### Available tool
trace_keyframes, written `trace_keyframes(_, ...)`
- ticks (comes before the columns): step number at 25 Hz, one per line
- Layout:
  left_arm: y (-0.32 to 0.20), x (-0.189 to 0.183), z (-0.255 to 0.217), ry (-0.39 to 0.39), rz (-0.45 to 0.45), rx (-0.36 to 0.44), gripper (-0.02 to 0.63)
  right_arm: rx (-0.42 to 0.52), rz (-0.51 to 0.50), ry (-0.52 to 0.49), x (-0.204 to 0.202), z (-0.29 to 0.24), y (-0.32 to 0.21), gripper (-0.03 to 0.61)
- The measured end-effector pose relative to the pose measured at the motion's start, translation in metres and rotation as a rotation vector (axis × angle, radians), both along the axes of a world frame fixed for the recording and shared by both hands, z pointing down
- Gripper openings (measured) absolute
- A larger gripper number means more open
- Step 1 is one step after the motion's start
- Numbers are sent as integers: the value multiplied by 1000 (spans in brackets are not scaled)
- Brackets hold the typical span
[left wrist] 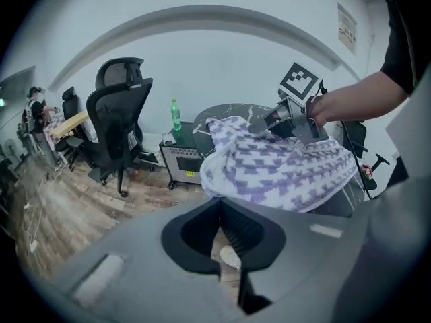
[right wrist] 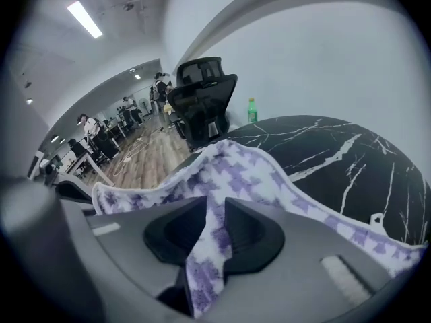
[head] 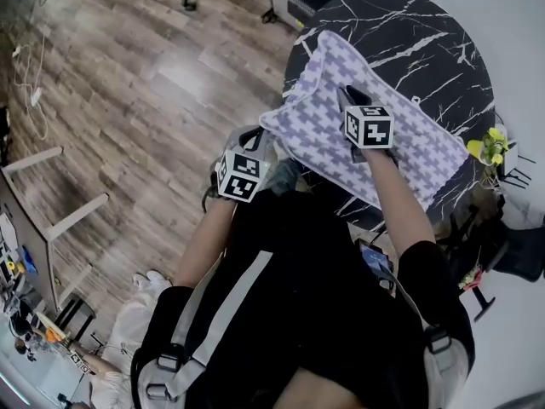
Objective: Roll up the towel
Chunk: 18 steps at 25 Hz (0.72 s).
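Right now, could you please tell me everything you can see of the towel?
The towel is soft, terry-looking cloth, white with a purple zigzag check and a pale border. It lies mostly spread on the round black marbled table, with one corner hanging over the edge. The right gripper is shut on a pinched fold of it.

Bright, even overhead lighting; fisheye views warp and darken toward blurred edges.

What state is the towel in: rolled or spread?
Spread, not rolled: the towel lies open across the table, one edge pinched in the right gripper.
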State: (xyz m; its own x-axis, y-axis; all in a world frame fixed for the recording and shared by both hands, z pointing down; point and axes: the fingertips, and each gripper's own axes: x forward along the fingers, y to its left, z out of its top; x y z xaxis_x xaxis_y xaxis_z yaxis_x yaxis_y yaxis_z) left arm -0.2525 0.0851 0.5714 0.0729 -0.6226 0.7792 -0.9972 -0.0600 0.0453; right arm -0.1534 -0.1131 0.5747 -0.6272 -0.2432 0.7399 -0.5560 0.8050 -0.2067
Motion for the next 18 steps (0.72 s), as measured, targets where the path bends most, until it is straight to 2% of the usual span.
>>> trace_keyframes(9, 20, -20, -1, -3, -82, 3, 9, -18, -69, -3, -24, 4, 22, 92)
trace_keyframes(18, -11, 21, -6, 22, 44, 27, 9, 11, -32, -3, 2, -9, 12, 92)
